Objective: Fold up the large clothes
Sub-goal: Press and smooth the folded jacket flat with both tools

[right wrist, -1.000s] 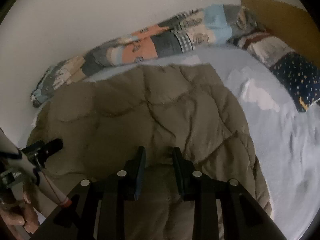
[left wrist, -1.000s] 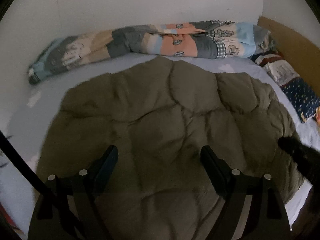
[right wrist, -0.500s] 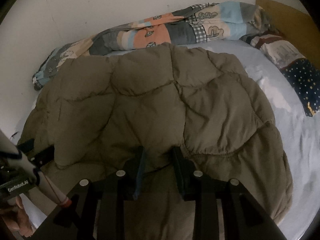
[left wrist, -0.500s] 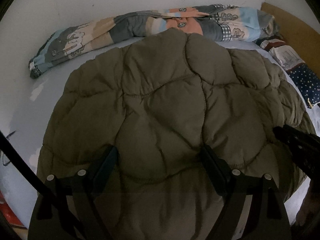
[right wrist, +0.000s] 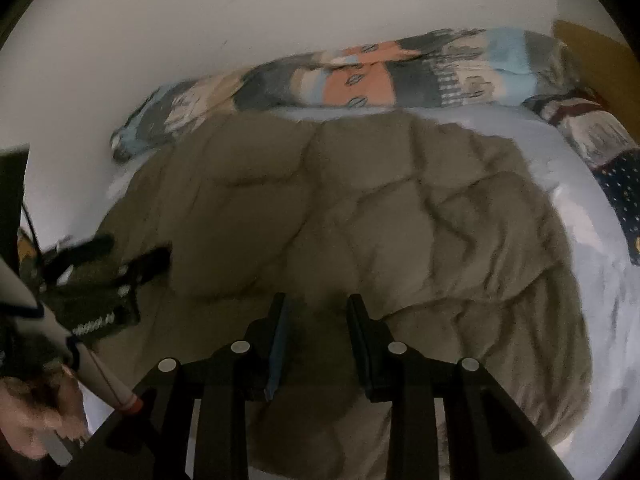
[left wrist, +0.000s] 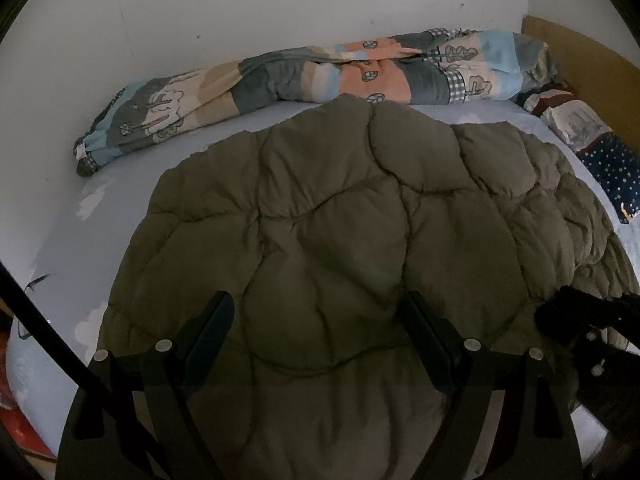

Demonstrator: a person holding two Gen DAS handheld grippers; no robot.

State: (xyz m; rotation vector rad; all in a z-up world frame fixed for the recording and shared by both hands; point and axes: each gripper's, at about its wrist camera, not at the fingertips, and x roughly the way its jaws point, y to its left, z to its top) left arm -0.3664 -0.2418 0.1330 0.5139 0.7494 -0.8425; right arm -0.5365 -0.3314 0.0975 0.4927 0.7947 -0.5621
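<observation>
An olive quilted puffer coat (left wrist: 360,220) lies spread over the bed, and its far edge reaches the rolled blanket. My left gripper (left wrist: 320,312) hovers over the coat's near edge with its jaws wide apart. A bulge of padding sits between them and the pads do not press on it. In the right wrist view the coat (right wrist: 380,208) is blurred. My right gripper (right wrist: 318,308) stands narrow there and pinches a fold of the near hem. The right gripper (left wrist: 580,320) shows as a dark shape at the coat's right edge. The left gripper (right wrist: 120,256) shows at the coat's left side.
A patchwork blanket (left wrist: 320,76) lies rolled along the white wall behind the coat. Patterned pillows (left wrist: 592,140) and a brown headboard (left wrist: 580,48) are at the far right. Light blue sheet (left wrist: 120,220) shows left of the coat and also to its right (right wrist: 600,300). A hand (right wrist: 40,412) holds the left tool.
The coat billowed up over the blanket half a second ago and has sunk back flatter. The right wrist view has rolled and blurred. Both jaw openings look unchanged.
</observation>
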